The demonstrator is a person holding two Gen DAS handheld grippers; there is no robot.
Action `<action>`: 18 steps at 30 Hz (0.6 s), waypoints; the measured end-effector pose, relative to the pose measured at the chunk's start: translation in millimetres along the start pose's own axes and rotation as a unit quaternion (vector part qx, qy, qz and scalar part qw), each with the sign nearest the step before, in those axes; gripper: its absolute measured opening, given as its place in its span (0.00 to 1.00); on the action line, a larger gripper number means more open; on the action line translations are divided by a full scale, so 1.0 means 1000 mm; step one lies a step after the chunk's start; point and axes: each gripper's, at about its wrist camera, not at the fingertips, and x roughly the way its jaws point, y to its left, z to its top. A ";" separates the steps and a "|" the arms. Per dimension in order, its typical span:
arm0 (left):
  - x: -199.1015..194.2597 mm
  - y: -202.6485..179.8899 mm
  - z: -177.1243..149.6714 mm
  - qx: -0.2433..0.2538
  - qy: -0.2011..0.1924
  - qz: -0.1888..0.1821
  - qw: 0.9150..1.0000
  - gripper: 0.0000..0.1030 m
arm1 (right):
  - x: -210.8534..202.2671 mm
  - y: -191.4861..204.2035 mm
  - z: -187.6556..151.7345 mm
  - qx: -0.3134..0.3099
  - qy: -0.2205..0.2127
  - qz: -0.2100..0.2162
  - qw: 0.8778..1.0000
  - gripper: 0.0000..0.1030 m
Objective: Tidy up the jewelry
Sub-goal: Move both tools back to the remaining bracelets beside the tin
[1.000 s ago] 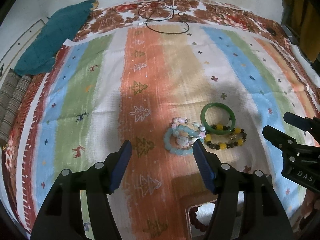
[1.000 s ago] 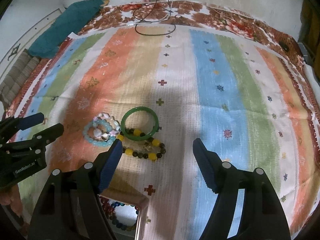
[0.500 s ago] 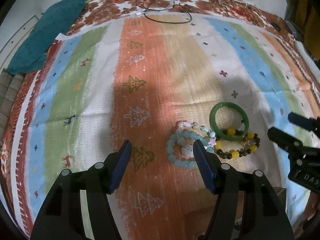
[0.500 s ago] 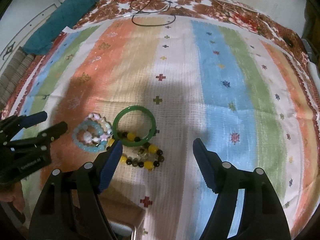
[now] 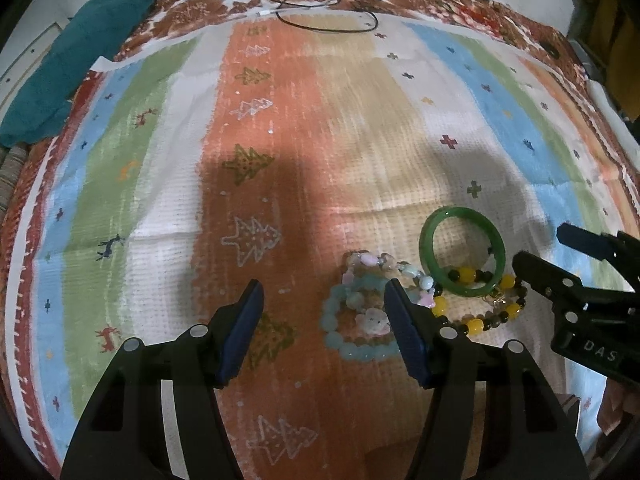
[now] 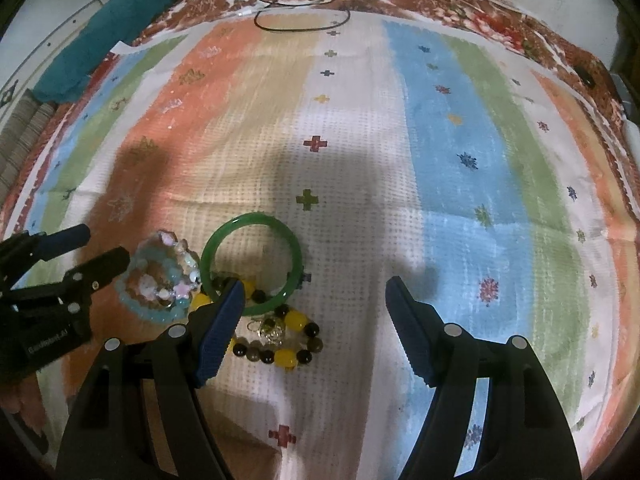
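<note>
Both the left hand-held gripper (image 5: 323, 309) and right hand-held gripper (image 6: 314, 307) gape empty above the bracelets (image 6: 256, 304) (clustered mid-cloth) on the striped cloth (image 6: 440, 184).

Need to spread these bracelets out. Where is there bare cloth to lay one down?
Free: the blue and green stripes right of the green bangle, and the orange stripe up to the black cable. Crowded: the bangle, yellow bead bracelet and pale blue bracelets overlap between both open grippers.

left gripper (image 5: 324, 300) jaws apart, empty, right gripper (image 6: 314, 300) likewise, angled down
</note>
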 end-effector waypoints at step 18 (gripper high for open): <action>0.038 0.001 0.008 -0.012 0.032 -0.040 0.999 0.41 | 0.036 0.007 0.009 -0.015 0.038 0.003 0.999 0.37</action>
